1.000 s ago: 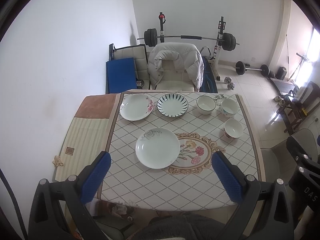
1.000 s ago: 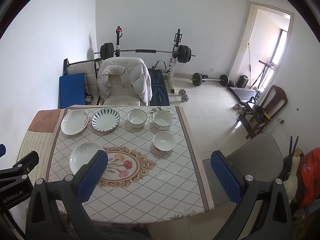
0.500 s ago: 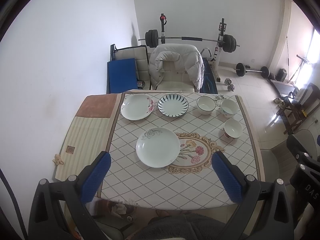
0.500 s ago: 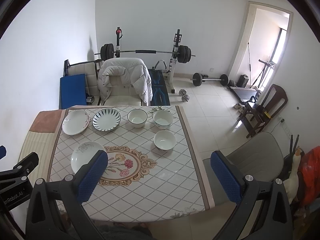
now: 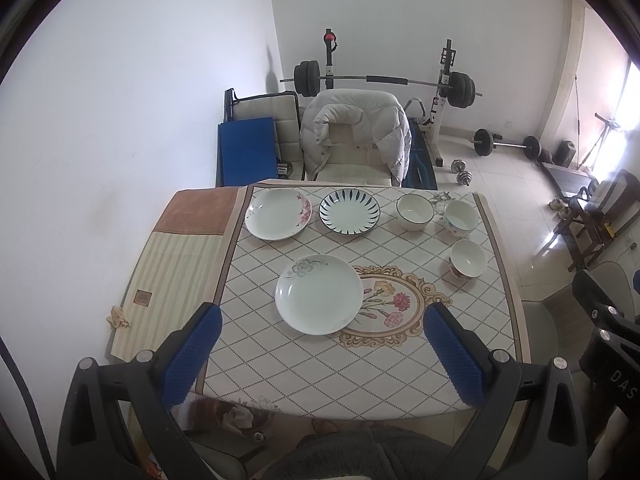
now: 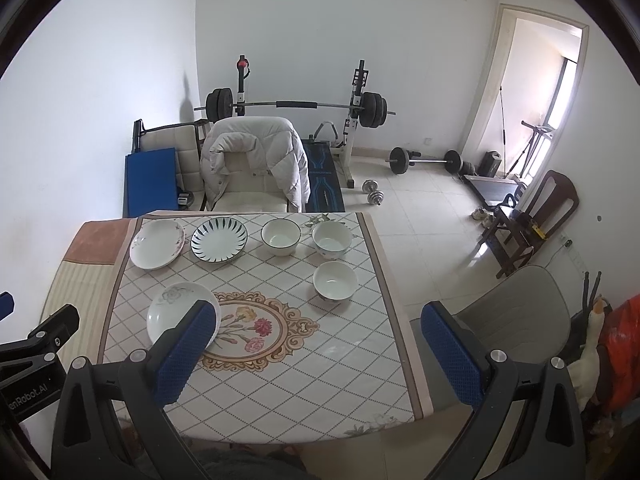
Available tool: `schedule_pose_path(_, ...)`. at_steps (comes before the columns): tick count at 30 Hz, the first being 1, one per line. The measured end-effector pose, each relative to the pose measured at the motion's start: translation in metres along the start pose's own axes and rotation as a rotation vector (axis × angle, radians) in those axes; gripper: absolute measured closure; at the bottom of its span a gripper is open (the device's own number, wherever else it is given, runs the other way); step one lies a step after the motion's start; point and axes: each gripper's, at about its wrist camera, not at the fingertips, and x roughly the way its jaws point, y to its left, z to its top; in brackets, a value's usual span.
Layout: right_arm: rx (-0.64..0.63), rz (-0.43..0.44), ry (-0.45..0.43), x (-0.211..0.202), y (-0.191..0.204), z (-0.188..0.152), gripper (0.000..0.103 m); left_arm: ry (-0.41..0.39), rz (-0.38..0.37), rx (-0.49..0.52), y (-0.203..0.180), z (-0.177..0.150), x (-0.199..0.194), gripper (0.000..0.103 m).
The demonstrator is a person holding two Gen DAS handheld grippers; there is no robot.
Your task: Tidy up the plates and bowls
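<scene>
Nothing stacked yet: three plates and three bowls lie apart on the table (image 5: 400, 360), its cloth quilted with a floral medallion (image 5: 384, 304).

Left gripper (image 5: 320, 354) and right gripper (image 6: 318, 354): jaws wide, empty, above the near edge.

Plain glossy plate (image 5: 319, 299) overlaps the medallion's left edge; pink-flowered plate (image 5: 278, 214) and blue-rayed plate (image 5: 349, 213) beyond it. Deep round bowls (image 6: 335, 280) right of the medallion.

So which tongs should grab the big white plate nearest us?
Probably left. The left tongs open right over the nearest plate, while the right tongs sit off toward the bowls' side.
</scene>
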Motion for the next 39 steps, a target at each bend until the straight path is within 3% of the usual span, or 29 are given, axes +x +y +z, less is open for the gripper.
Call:
schedule_pose_path(24, 0.004, 0.010, 0.005, 0.005, 0.006, -0.003, 0.000, -0.006, -0.009, -0.011, 0.009, 0.001, 0.003, 0.000)
schedule_pose_path(27, 0.023, 0.026, 0.014, 0.017, 0.003, -0.003, 0.000, -0.018, 0.064, -0.031, 0.019, 0.006, 0.022, 0.000)
schedule_pose_path(32, -0.001, 0.085, 0.015, 0.072, 0.001, -0.010, 0.000, 0.085, 0.162, -0.088, 0.049, 0.008, 0.083, 0.000)
schedule_pose_path(39, -0.040, 0.246, 0.260, 0.218, 0.025, -0.029, 0.000, 0.240, 0.201, -0.142, 0.085, -0.001, 0.185, 0.000)
